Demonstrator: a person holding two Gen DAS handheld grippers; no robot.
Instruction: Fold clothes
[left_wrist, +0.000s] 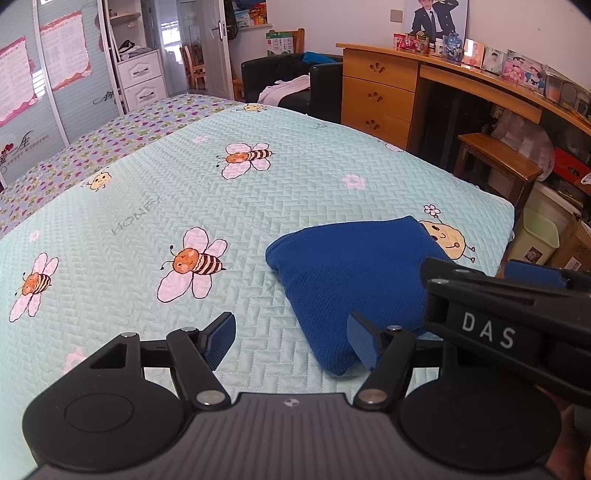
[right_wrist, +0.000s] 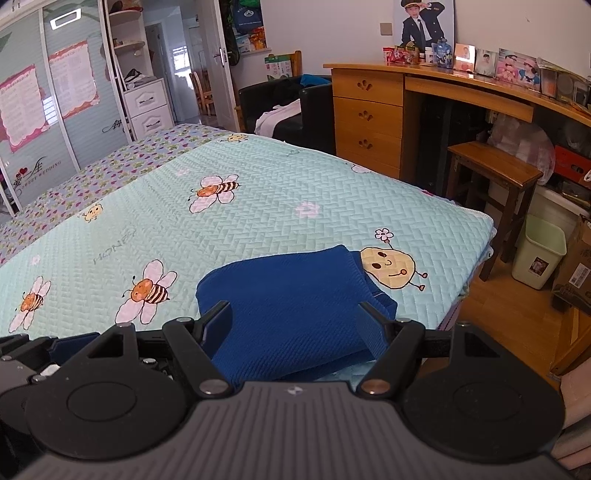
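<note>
Blue pads line the fingers of both grippers, and both pairs stand wide apart with nothing pinched between them. The left gripper (left_wrist: 291, 338) hovers over the near edge of the bed (left_wrist: 295, 173); its right finger (left_wrist: 364, 341) sits just at the near corner of the cloth (left_wrist: 354, 280), whether touching I cannot tell, while its left finger (left_wrist: 219, 338) is over bare quilt. The right gripper (right_wrist: 295, 330) hangs directly over the cloth (right_wrist: 291, 306), which fills the gap between its two fingers without either pad pressing on it. In the left wrist view the right gripper (left_wrist: 517, 295) shows as a black bar marked "DAS" crossing the cloth's right side.

The cloth is a dark blue knit piece, folded into a rough wedge with a rounded fold at its far left. It lies flat on the bed near the near right corner, partly covering a yellow cartoon figure (right_wrist: 388, 267) printed on the quilt.

The quilt is pale mint with a herringbone stitch, printed with bees (left_wrist: 192, 264) and pink flowers. Beyond its far edge a flowered sheet (left_wrist: 110, 144) shows. To the right of the bed stand a wooden stool (right_wrist: 495, 173), a pale green bin (right_wrist: 541, 254) and a wooden desk (right_wrist: 369, 118) with drawers, its top crowded with photos. A black sofa (right_wrist: 280, 103) sits at the far end, and a wardrobe (right_wrist: 74, 110) with sliding doors lines the left wall.
</note>
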